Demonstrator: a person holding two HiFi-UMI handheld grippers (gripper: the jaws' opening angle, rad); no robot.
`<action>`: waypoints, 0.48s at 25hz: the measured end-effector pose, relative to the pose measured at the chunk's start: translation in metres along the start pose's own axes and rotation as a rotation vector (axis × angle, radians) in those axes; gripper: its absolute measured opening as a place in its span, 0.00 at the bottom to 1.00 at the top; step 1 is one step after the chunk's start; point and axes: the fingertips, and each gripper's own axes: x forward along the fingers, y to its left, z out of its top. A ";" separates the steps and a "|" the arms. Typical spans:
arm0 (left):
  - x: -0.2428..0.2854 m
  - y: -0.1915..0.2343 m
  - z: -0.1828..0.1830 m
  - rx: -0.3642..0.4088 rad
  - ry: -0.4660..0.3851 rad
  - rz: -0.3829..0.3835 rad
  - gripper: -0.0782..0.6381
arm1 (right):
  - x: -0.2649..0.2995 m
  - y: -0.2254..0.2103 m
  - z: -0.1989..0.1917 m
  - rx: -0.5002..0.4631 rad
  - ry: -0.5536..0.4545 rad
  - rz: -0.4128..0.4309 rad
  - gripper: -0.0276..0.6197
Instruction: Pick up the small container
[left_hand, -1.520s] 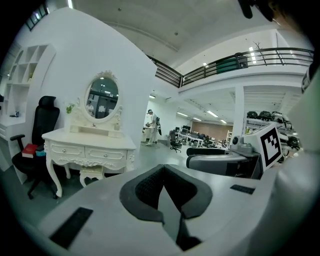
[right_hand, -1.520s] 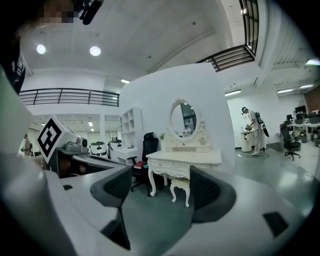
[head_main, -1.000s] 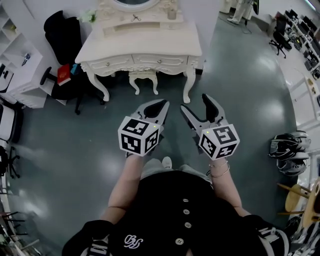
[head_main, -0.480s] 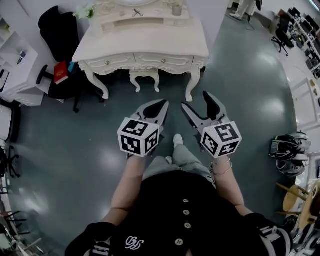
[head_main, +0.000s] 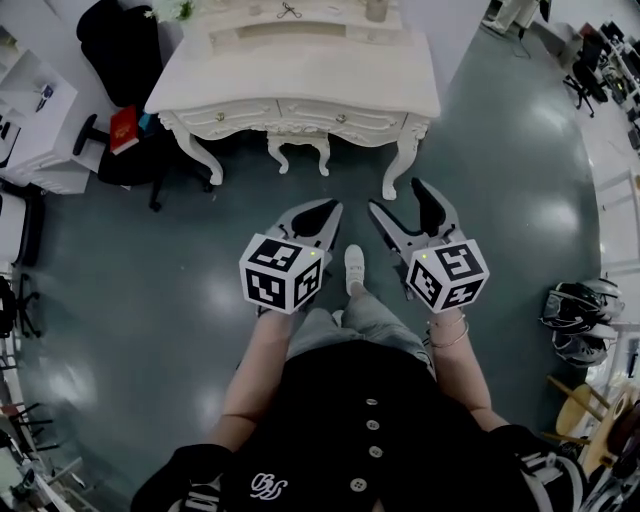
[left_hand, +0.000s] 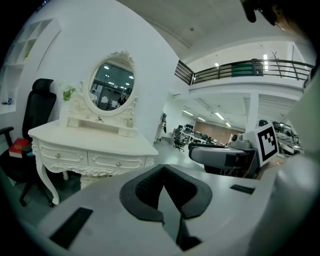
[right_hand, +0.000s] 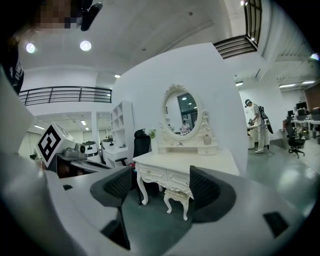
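Right gripper view shows mirror (right_hand: 186, 115), perhaps small container (right_hand: 207, 139).

Floor (head_main: 140, 280): grey-green, glossy; bears table (head_main: 300, 80), stool (head_main: 297, 148), black chair (head_main: 122, 50).
Table: white, ornate, against the wall; back shelf (head_main: 250, 32) holds a container (head_main: 376, 10) at right, a small dark thing (head_main: 290, 11) mid-way.
Stool: under the table's middle.

The container (head_main: 376, 9) is a small, pale, cup-like pot. It stands upright on the raised back shelf (head_main: 300, 32) of the white worktop (head_main: 300, 75), near the shelf's right end and just beside the base of the oval mirror (right_hand: 180, 114). It is too small to show finer detail.
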 end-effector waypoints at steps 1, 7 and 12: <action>0.005 0.003 0.002 0.000 0.003 0.002 0.13 | 0.005 -0.004 0.001 0.001 0.001 0.001 0.58; 0.038 0.024 0.024 0.011 0.002 0.004 0.13 | 0.037 -0.034 0.012 0.005 0.003 0.002 0.58; 0.064 0.048 0.050 0.016 -0.013 0.020 0.13 | 0.068 -0.058 0.030 -0.011 0.003 0.021 0.58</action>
